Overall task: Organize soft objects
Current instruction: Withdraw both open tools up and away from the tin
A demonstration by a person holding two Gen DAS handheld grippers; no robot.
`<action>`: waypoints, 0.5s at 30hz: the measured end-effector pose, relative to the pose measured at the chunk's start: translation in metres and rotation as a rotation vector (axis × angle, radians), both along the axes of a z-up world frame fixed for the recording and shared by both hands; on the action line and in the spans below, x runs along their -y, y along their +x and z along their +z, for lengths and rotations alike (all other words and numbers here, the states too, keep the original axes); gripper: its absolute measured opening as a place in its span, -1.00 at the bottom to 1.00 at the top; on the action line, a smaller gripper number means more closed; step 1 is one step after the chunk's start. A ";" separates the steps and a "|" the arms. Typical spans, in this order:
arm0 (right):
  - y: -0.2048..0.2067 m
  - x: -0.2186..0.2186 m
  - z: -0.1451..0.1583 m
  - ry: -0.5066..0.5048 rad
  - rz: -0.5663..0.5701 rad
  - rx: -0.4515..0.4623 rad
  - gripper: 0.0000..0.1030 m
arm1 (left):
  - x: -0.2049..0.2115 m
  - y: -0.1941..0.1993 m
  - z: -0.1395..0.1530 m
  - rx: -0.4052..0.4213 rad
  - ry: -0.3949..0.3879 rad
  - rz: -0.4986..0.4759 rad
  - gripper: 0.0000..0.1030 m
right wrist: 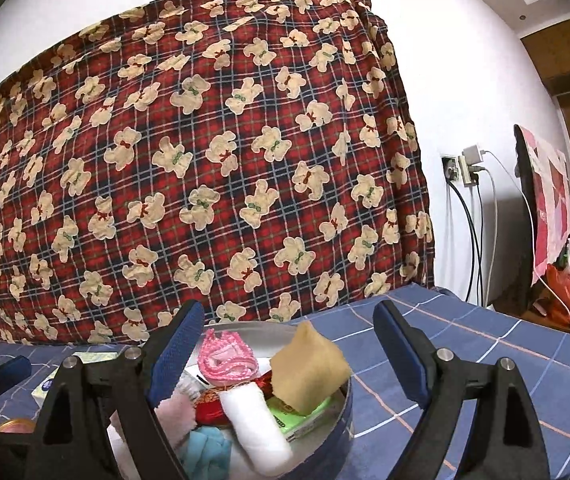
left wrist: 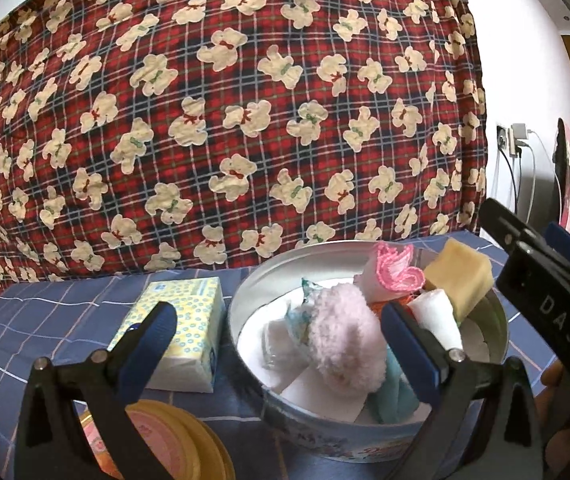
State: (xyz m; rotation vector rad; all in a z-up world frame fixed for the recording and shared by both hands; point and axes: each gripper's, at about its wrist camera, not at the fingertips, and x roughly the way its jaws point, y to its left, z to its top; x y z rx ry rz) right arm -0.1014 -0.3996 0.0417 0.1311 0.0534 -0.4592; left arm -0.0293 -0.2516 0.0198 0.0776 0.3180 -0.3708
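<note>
Two grippers are hanging over a round tin [left wrist: 245, 320] on the blue checked tablecloth [left wrist: 65, 312], and both are sitting open with nothing between the pads. The left gripper [left wrist: 281, 344] is straddling the tin's near-left rim, one finger by the tissue pack [left wrist: 181, 320], the other inside over the fluffy pink pompom [left wrist: 349, 336]. The right gripper [right wrist: 289, 356] is hovering just above the tin's right side, jaws spread wide around the yellow sponge [right wrist: 309, 372], not touching it.

The tin is packed: the sponge is leaning on the far-right rim, a white roll [right wrist: 253, 424] just in front of it, a pink-edged cloth [right wrist: 225, 360] at the back, something teal [right wrist: 205, 452] near the front. Some yellow lids [left wrist: 177, 440] are lying closest, left of the tin. Behind everything a red plaid sheet with bears [right wrist: 205, 160] is hanging.
</note>
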 end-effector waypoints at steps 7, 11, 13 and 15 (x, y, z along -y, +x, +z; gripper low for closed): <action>-0.006 -0.005 0.001 -0.006 -0.041 0.026 0.72 | -0.005 -0.002 -0.002 0.035 0.023 0.036 1.00; -0.007 -0.008 0.001 -0.009 -0.045 0.023 0.72 | -0.008 -0.003 -0.003 0.034 0.031 0.040 1.00; -0.006 -0.007 0.001 -0.008 -0.043 0.024 0.72 | -0.008 -0.003 -0.003 0.034 0.028 0.039 1.00; -0.008 -0.011 0.000 -0.010 -0.043 0.026 0.72 | -0.010 -0.003 -0.004 0.032 0.023 0.040 1.00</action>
